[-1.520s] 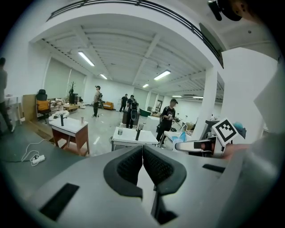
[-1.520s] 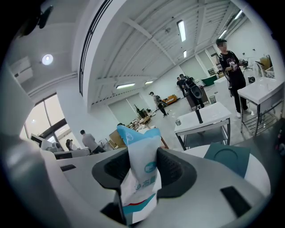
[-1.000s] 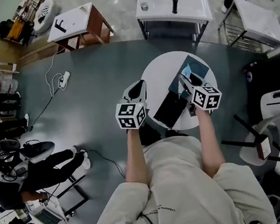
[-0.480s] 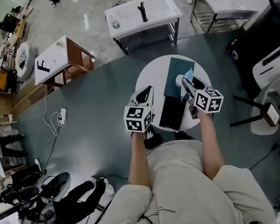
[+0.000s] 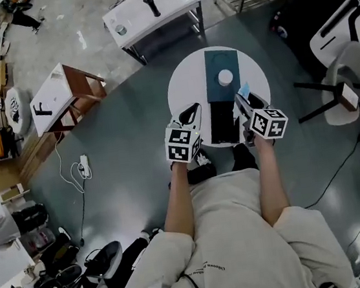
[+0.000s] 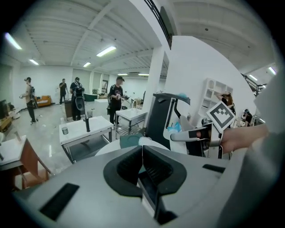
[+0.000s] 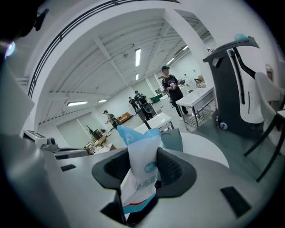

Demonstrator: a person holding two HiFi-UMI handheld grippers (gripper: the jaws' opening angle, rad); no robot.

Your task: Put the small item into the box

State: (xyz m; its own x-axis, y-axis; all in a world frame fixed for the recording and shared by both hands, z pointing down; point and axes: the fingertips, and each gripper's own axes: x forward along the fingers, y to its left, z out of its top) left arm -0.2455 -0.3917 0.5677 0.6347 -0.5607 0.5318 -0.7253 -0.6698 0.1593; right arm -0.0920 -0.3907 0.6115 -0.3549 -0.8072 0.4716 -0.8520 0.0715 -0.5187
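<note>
A teal open box (image 5: 221, 70) lies on the round white table (image 5: 183, 89), with a white round item (image 5: 225, 76) inside it. A flat black piece (image 5: 221, 120) lies just in front of the box. My right gripper (image 5: 242, 100) hovers at the table's near right, shut on a small blue-and-white packet (image 7: 140, 164) whose top sticks out past the jaws (image 5: 245, 91). In the right gripper view the teal box (image 7: 172, 139) lies ahead of the packet. At the table's near left my left gripper (image 5: 190, 114) is shut with nothing in it (image 6: 142, 153).
A white-and-black chair (image 5: 345, 54) stands right of the table. Beyond the table are a white metal table (image 5: 150, 10) and a wooden-legged stand (image 5: 63, 96). A cable and power strip (image 5: 83, 165) lie on the floor at left. Several people stand far off.
Both grippers have drawn back toward the table's near edge. The right gripper, still holding the packet, has moved off the teal box, leaving the white round item uncovered. The head view has swung.
</note>
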